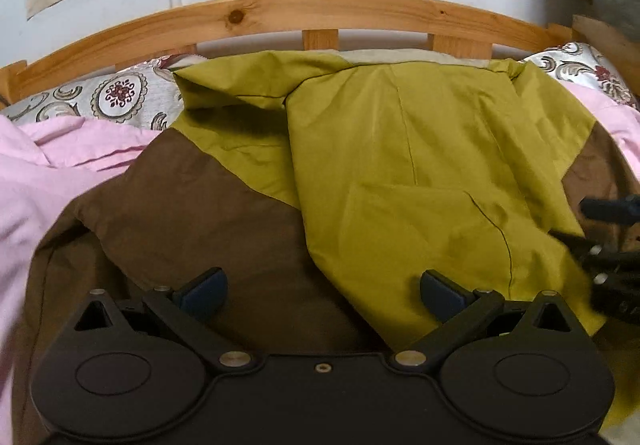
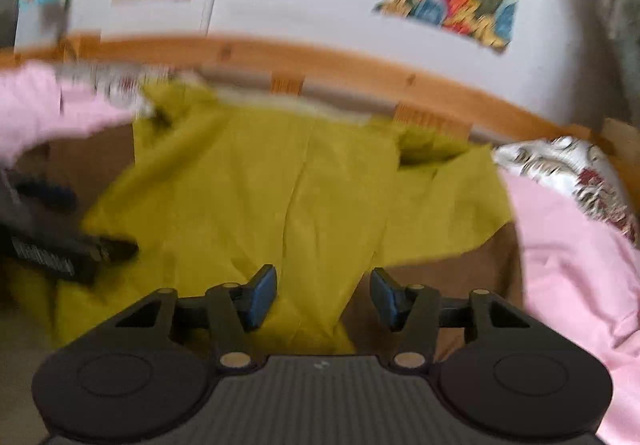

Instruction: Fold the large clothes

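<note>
garment [image 1: 420, 149], green over brown, lies spread mid-frame on the bed [image 1: 60, 173], likely flattened for folding. left tool [image 1: 322, 291] and right tool [image 2: 323, 297] hover spread, holding nothing.

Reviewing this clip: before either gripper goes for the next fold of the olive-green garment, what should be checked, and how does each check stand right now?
1. Left gripper open, nothing between its fingers: ok.
2. Right gripper open, nothing pinched: ok.
3. Olive-green garment lying flat: not ok, wrinkled, with a flap doubled over.
4. Garment edge within reach of the left gripper: ok, it runs just ahead of the fingers over the brown cloth.
5. Right wrist view sharp enough to aim: not ok, blurred.
6. Pink bedding clear of the garment: cannot tell.
</note>
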Tool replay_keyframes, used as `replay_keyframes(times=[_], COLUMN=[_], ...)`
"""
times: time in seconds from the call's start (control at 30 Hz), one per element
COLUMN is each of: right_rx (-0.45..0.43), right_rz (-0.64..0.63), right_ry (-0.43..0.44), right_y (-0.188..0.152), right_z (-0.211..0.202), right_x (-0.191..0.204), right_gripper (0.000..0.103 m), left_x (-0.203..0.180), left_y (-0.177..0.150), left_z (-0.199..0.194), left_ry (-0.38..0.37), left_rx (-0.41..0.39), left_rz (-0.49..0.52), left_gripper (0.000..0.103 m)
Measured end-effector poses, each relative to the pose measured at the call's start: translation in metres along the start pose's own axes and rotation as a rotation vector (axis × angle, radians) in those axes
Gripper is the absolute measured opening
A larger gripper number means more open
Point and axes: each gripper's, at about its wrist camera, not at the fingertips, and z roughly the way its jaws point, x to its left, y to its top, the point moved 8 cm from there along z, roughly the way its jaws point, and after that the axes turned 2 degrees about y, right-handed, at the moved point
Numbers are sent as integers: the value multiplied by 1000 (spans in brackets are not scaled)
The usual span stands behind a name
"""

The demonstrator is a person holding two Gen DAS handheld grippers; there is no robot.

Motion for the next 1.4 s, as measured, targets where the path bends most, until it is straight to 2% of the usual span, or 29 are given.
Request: replay_keyframes(times=[0.07,0.1,0.2,0.33,0.4,0.5,0.6,0.67,0.77,0.97,1.03,1.4], right_rx=[0,-20,-136,-212,-219,-197,-134,-95,-58,-80,-100,-195], right_rz=[0,-4,-54,-87,-90,-120,-157,-172,-163,-151,-147,-111], right_ry=[24,28,12,-35,-71,-130,-145,-145,-141,-137,-129,-17], right_y=[-6,-3,30,86,109,121,110,96,83,86,87,88], right_z=[4,0,-11,15,42,85,117,128,138,116,100,-18], right_x=[1,-1,-13,-26,-31,-37,-40,-38,-36,-37,-39,-38], right_gripper=[55,56,60,68,69,70,69,69,69,74,83,99], left_x=[9,15,29,31,30,37,51,55,53,63,63,54], left_y=[10,18,51,102,115,114,98,92,90,83,80,70], left_z=[-11,-18,-23,18,45,84,113,119,123,107,93,-3], left_ry=[-3,2,30,164,202,244,238,214,220,198,183,172], left_rx=[-39,-83,-199,-250,-240,-165,-45,-39,-29,-14,-8,-26], left_rz=[-33,-59,-122,-101,-84,-103,-187,-216,-188,-226,-235,-154], left_gripper=[102,102,102,102,102,102,103,102,102,102,102,102])
